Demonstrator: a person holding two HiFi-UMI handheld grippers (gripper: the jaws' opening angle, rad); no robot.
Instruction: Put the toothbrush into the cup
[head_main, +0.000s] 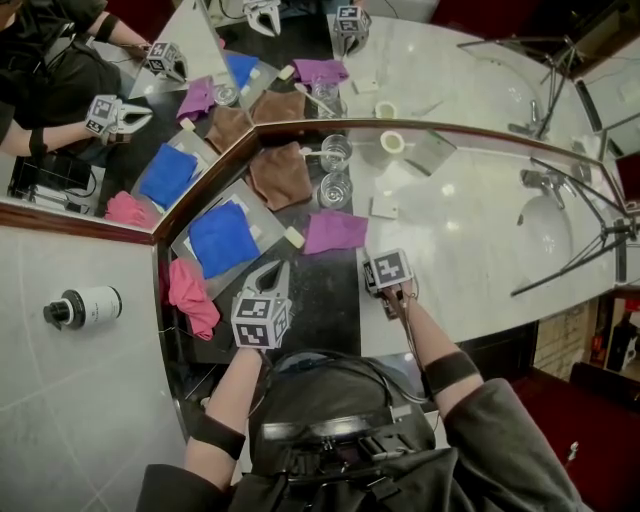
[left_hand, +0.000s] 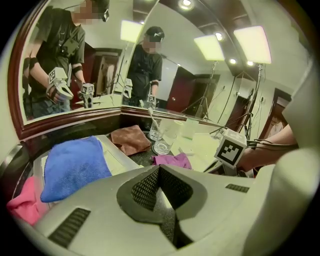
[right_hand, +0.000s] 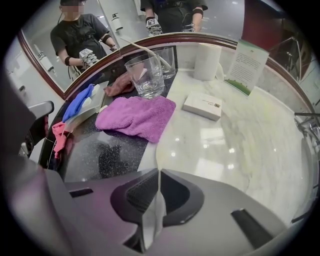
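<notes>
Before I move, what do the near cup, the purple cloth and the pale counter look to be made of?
The near cup looks like clear glass: see-through, with a thick bright base. The purple cloth is soft fuzzy fabric, perhaps microfibre: matte and rumpled. The pale counter seems polished stone, marble-like: faint veining, sharp light reflections; it could be imitation.

The left pale grey plastic two-jaw gripper (head_main: 272, 276) points forward and somewhat down. Its ribbed jaws are pressed together with nothing between them. The right pale grey plastic two-jaw gripper (head_main: 391, 298) tips steeply downward, and its jaws also meet at the tips, empty. The bare left forearm (head_main: 235, 390) and bare right forearm (head_main: 428, 335) reach forward, each wearing a black band (head_main: 214, 436) near the elbow.
</notes>
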